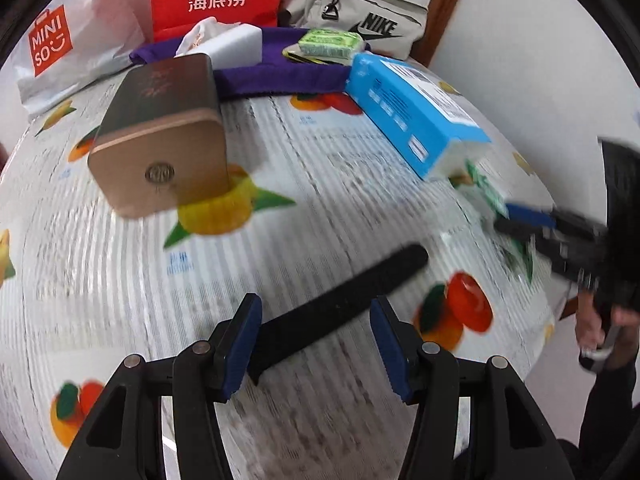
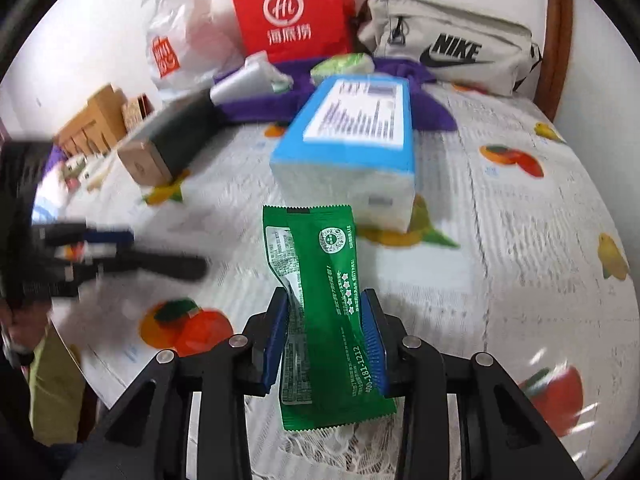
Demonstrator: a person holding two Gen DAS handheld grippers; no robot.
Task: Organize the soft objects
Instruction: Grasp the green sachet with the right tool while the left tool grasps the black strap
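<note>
Right gripper [image 2: 326, 340] pinches crinkly green foil sachet [image 2: 320, 312].

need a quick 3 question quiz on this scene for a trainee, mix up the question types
1. True or false: the right gripper is shut on the green packet.
2. Multiple choice: what lies on the table under the open left gripper? A) black strap B) red bag C) blue tissue pack
3. Fill in: the blue tissue pack lies in front of the ___ cloth.

Key
1. True: both pads press the packet's sides.
2. A: the black strap runs between the spread fingers, which do not grip it.
3. Purple.
</note>
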